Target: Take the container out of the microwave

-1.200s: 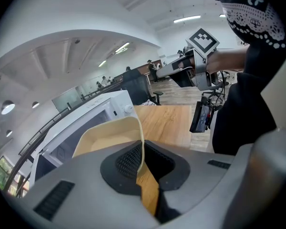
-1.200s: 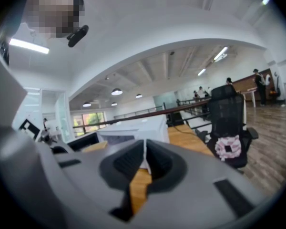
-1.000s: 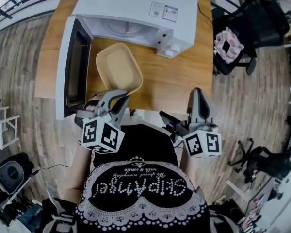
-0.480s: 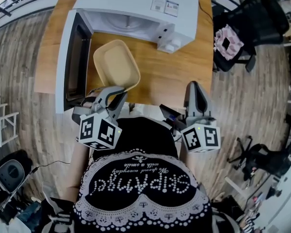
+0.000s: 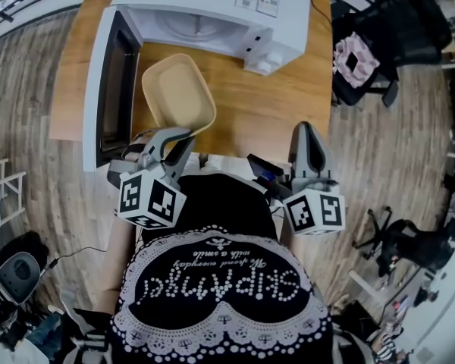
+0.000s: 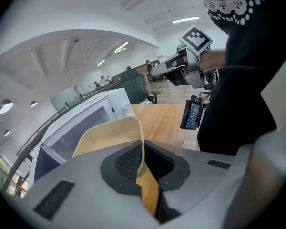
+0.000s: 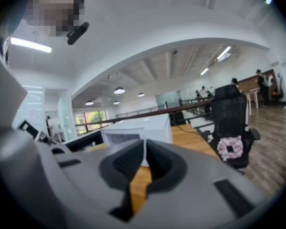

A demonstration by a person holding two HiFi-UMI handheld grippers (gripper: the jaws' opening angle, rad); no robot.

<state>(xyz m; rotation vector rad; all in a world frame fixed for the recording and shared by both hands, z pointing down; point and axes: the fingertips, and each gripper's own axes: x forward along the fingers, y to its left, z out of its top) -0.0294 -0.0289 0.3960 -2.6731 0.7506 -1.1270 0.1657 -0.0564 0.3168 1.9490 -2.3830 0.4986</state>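
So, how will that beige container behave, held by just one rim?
Probably stiff: the container shows no sag, though the left gripper is shut on only one thin edge of it. Likely light, since it looks empty. Gripped off-centre like this, it may tilt or slip, as its wall looks smooth.

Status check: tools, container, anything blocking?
Left tool shut on container rim. Right tool shut, empty. Container clear of microwave, over table. Nothing in the way.

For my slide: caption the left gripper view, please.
Left gripper clamps the container by its rim over the table, microwave behind.
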